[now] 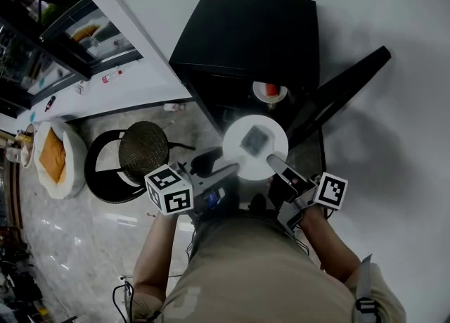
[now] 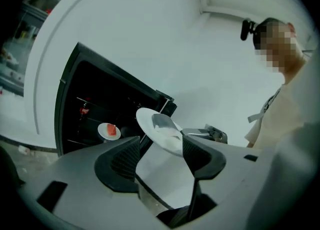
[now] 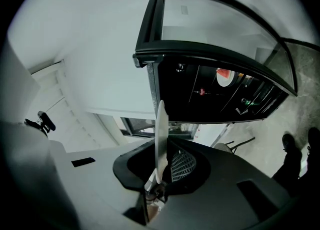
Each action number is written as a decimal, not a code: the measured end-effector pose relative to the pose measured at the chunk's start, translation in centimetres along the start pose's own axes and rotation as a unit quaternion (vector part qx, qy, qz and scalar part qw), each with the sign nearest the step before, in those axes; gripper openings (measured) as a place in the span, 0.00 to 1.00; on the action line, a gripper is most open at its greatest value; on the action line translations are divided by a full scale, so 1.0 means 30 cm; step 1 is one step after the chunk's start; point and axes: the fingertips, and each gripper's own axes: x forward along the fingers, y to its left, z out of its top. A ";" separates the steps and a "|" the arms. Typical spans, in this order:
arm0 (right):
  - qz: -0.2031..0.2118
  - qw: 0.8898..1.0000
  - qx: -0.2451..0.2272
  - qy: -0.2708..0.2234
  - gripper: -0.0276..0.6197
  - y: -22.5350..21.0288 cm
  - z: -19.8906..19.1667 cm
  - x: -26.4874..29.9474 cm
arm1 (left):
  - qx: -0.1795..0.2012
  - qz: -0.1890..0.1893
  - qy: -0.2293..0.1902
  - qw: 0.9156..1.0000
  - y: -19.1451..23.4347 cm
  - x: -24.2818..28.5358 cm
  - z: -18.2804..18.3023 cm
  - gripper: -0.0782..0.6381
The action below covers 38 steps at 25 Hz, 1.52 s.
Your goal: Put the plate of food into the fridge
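A white plate (image 1: 254,147) with a grey piece of food (image 1: 254,138) on it hangs in front of the open black fridge (image 1: 246,33). My right gripper (image 1: 275,163) is shut on the plate's near right rim; in the right gripper view the plate (image 3: 161,139) stands edge-on between the pads of that gripper (image 3: 162,166). My left gripper (image 1: 221,167) is at the plate's left edge with its jaws wide open. From the left gripper (image 2: 160,156) the plate (image 2: 160,131) shows beyond the pads, not pressed by them.
Inside the fridge (image 2: 100,108) a small plate with red food (image 1: 270,91) sits on a shelf. The fridge door (image 1: 344,93) swings out to the right. A round woven stool (image 1: 143,149) and a cushioned basket (image 1: 56,156) stand on the floor to the left.
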 end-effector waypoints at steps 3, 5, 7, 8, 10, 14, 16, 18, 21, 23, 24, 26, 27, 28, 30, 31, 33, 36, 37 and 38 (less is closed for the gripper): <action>0.000 1.000 -0.008 0.011 0.12 0.000 -0.029 0.018 | -0.051 -0.028 -0.018 0.998 0.002 0.000 -0.024 0.45; -0.003 1.000 -0.008 0.015 0.12 -0.011 -0.041 0.029 | -0.076 -0.041 -0.029 0.996 0.012 0.001 -0.036 0.45; -0.006 1.000 -0.011 0.021 0.12 -0.021 -0.062 0.047 | -0.096 -0.050 -0.036 0.993 0.028 -0.003 -0.054 0.45; -0.010 1.000 -0.013 0.025 0.12 -0.027 -0.078 0.060 | -0.104 -0.055 -0.037 0.992 0.037 -0.009 -0.064 0.45; -0.022 0.999 -0.016 0.032 0.12 -0.045 -0.114 0.091 | -0.117 -0.060 -0.037 0.991 0.057 -0.029 -0.078 0.45; -0.033 0.999 -0.014 0.036 0.12 -0.069 -0.172 0.157 | -0.135 -0.061 -0.048 0.988 0.120 -0.089 -0.089 0.36; -0.038 0.998 -0.020 0.039 0.12 -0.073 -0.200 0.191 | -0.149 -0.065 -0.054 0.985 0.150 -0.126 -0.097 0.35; -0.047 0.998 -0.022 0.040 0.12 -0.075 -0.228 0.221 | -0.160 -0.067 -0.057 0.983 0.174 -0.160 -0.102 0.34; -0.059 0.997 -0.025 0.041 0.12 -0.085 -0.270 0.262 | -0.174 -0.067 -0.060 0.981 0.210 -0.205 -0.117 0.33; -0.067 0.996 -0.030 0.045 0.12 -0.096 -0.301 0.288 | -0.189 -0.066 -0.063 0.978 0.234 -0.240 -0.133 0.32; -0.071 0.996 -0.031 0.047 0.12 -0.100 -0.316 0.301 | -0.196 -0.066 -0.065 0.976 0.246 -0.259 -0.140 0.31; -0.077 0.995 -0.034 0.049 0.12 -0.111 -0.344 0.326 | -0.208 -0.064 -0.065 0.974 0.270 -0.291 -0.151 0.31; -0.080 0.995 -0.036 0.049 0.12 -0.116 -0.356 0.338 | -0.212 -0.063 -0.064 0.973 0.283 -0.303 -0.157 0.30; -0.081 0.995 -0.039 0.049 0.12 -0.121 -0.366 0.349 | -0.216 -0.062 -0.063 0.972 0.295 -0.313 -0.163 0.30; -0.088 0.994 -0.051 0.048 0.12 -0.132 -0.386 0.367 | -0.236 -0.058 -0.059 0.968 0.319 -0.331 -0.179 0.28; -0.093 0.993 -0.057 0.048 0.12 -0.139 -0.395 0.375 | -0.250 -0.055 -0.055 0.965 0.332 -0.338 -0.190 0.27; -0.105 0.991 -0.069 0.047 0.12 -0.161 -0.408 0.386 | -0.276 -0.051 -0.049 0.958 0.353 -0.346 -0.216 0.25; -0.124 0.988 -0.083 0.041 0.12 -0.205 -0.415 0.390 | -0.304 -0.044 -0.040 0.951 0.382 -0.346 -0.257 0.24; -0.131 0.987 -0.089 0.039 0.12 -0.218 -0.416 0.389 | -0.311 -0.040 -0.037 0.949 0.393 -0.344 -0.272 0.24; -0.137 0.985 -0.096 0.038 0.12 -0.229 -0.419 0.390 | -0.317 -0.039 -0.033 0.947 0.399 -0.342 -0.283 0.24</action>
